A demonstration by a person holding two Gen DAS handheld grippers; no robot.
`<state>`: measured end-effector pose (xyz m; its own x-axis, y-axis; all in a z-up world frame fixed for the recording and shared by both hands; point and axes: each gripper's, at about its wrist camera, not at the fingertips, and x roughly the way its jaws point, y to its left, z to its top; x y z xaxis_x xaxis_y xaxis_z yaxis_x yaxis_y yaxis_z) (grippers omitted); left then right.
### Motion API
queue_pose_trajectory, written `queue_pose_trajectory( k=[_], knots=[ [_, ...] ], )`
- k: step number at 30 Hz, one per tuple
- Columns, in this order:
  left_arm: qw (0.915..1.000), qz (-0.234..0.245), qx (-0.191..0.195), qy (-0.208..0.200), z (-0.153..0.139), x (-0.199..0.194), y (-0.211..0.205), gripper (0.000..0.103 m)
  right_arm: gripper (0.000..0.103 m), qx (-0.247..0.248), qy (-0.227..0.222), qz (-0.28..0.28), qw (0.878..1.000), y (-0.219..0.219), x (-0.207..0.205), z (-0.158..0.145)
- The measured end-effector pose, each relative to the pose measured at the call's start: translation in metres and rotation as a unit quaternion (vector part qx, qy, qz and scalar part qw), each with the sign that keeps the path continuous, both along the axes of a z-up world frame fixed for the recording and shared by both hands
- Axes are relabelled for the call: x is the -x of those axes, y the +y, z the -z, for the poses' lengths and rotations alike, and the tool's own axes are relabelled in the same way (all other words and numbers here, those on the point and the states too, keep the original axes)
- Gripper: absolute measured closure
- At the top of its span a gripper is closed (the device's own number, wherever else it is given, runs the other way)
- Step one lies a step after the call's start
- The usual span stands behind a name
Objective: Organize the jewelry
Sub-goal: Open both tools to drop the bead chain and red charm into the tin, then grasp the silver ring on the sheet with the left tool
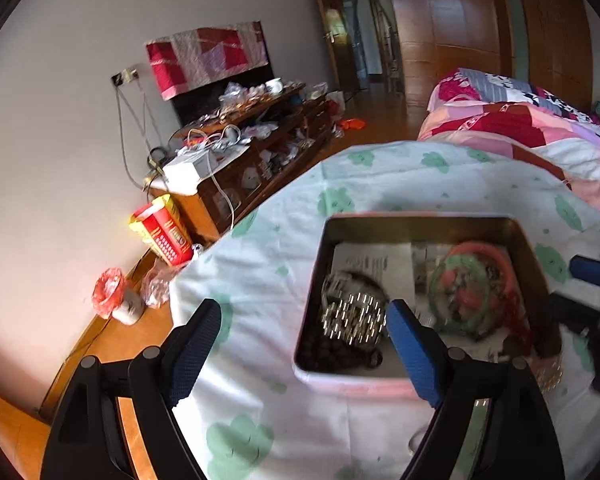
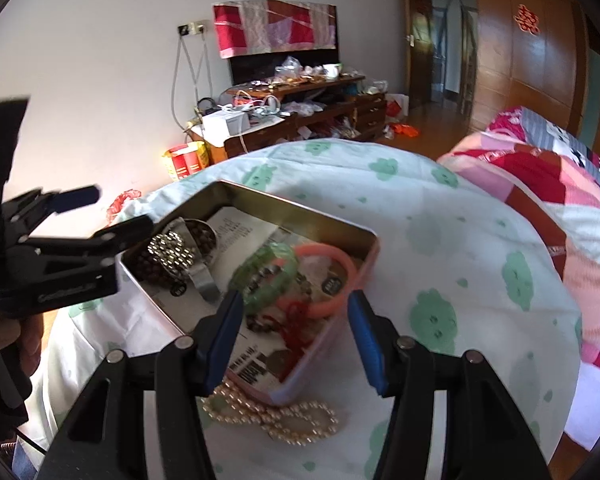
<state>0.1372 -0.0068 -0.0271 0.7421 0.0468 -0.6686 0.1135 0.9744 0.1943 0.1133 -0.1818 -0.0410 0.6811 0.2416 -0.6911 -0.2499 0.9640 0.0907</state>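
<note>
An open metal tin (image 1: pixel 423 224) (image 2: pixel 300 206) sits on a round table with a white cloth printed with green clovers (image 1: pixel 284 248) (image 2: pixel 439 240). Inside lie a silver bead bracelet (image 1: pixel 353 318) (image 2: pixel 170 246), dark brown beads (image 1: pixel 331 354) (image 2: pixel 150 268), a green bangle (image 1: pixel 459 292) (image 2: pixel 266 282), an orange-pink ring (image 2: pixel 331 280) and red cord (image 2: pixel 296 322). A pearl necklace (image 2: pixel 276 414) lies on the cloth outside the tin's near corner. My left gripper (image 1: pixel 303 326) is open and empty at the tin's left edge. My right gripper (image 2: pixel 296 322) is open and empty over the tin's near corner.
A cluttered wooden cabinet (image 1: pixel 260 148) (image 2: pixel 300 112) stands against the wall. A red and yellow box (image 1: pixel 162 232) and a small jar with red wrap (image 1: pixel 116 296) sit on a wooden surface to the left. A bed with a patchwork quilt (image 1: pixel 539 128) (image 2: pixel 559 184) is on the right.
</note>
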Motion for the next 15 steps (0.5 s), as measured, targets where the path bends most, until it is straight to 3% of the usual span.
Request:
queue_pose_trajectory(
  k=[15],
  knots=[
    [0.9996, -0.024, 0.006, 0.015, 0.025, 0.039, 0.010, 0.018, 0.040, -0.018, 0.011, 0.038, 0.999, -0.022, 0.029, 0.017]
  ],
)
